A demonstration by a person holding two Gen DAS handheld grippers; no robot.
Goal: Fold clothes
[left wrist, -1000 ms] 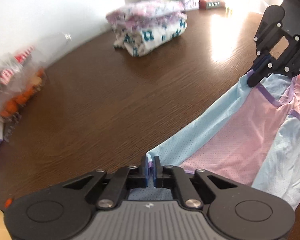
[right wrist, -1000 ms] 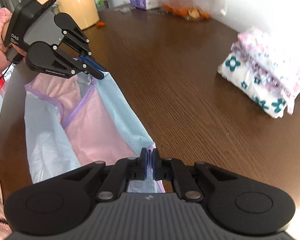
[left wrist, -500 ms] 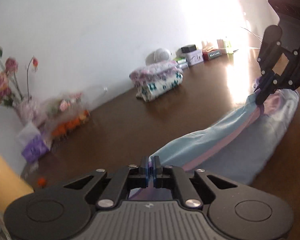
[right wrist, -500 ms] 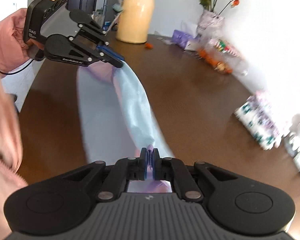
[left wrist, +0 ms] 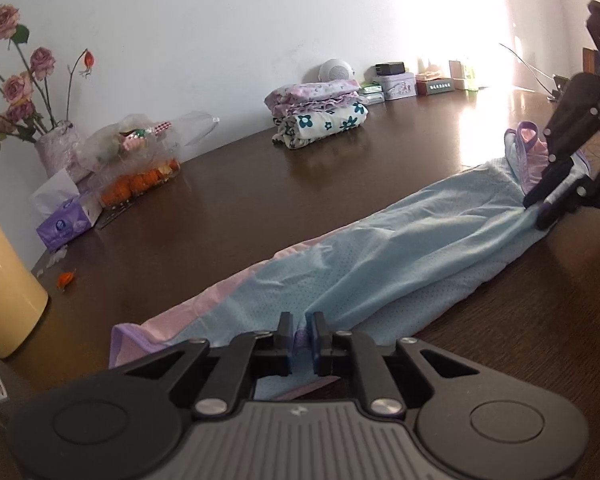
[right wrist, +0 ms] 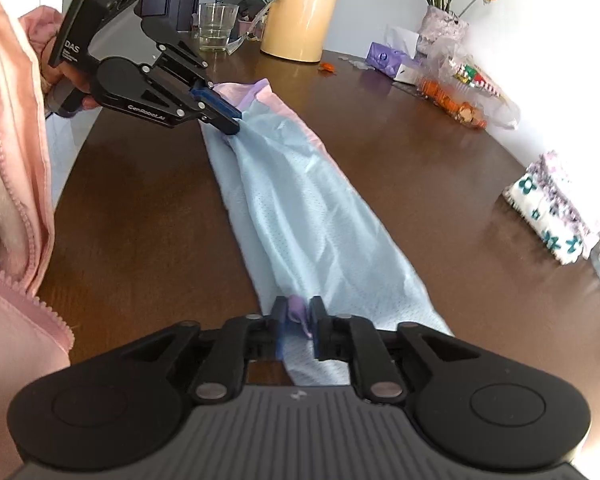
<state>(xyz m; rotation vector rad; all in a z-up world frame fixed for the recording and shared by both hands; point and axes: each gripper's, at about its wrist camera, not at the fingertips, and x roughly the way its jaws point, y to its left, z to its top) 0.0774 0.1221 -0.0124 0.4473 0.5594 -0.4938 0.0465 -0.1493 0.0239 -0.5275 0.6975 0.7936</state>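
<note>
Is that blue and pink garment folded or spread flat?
Folded: the garment lies on the table as one long narrow strip, blue layer doubled over pink.

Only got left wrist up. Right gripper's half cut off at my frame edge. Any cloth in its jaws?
Observer: Yes. In the right wrist view, purple trim of the blue garment sits between the jaws of the right gripper, which are opening.
Operator: What's holding my gripper?
Observer: A hand wraps the handle of the left gripper.
Operator: Anything close on that side?
Observer: A pink zip jacket fills the left of that view, right at the edge of the table.
</note>
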